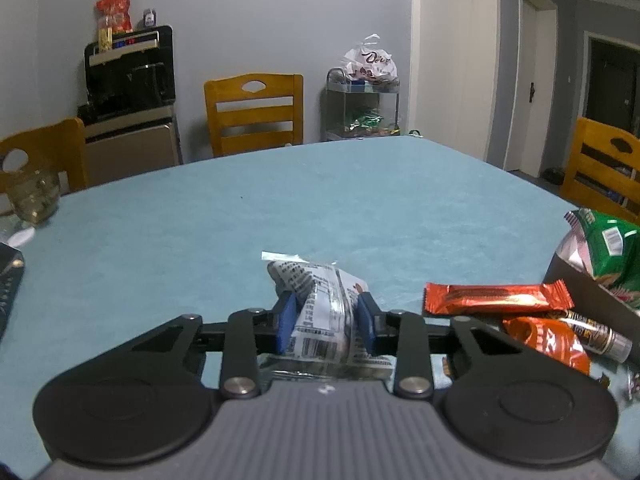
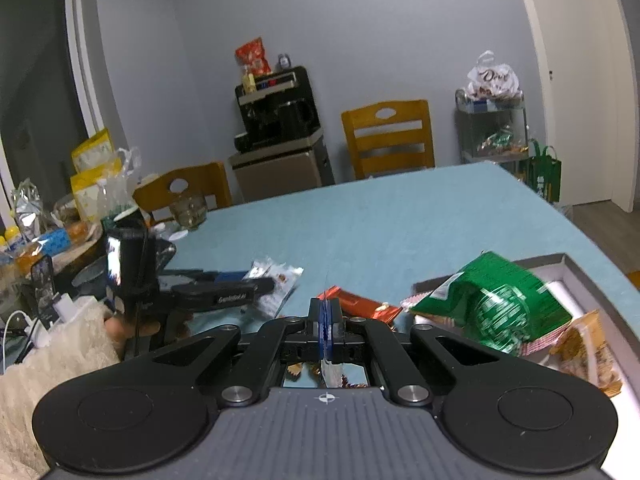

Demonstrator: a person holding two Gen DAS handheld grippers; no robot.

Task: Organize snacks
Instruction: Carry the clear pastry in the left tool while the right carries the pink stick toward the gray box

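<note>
The counter carries a pale blue, matte, finely textured covering; its far edge curves in front of a grey wall. Wooden slat-back chairs stand along that edge, with a black appliance on a cabinet and a wire cart against the wall behind. The middle and far part of the counter lies bare, giving free room ahead of both tools. The near right corner holds a shallow grey-walled box with a white floor; a crinkled green foil bag lies over its left wall, and a tan packet rests inside. Just left of the box, flat on the covering, lie an orange-red foil bar and other glossy wrappers. The left tool is clenched on a clear printed snack packet, both blue pads pressing its sides and buckling the thin film; the packet sits at the near centre of the counter. The right tool is clenched, its blue pads meeting on a thin edge of clear wrapper that hangs below them. A hand in a cream knitted sleeve carries the left tool.
</note>
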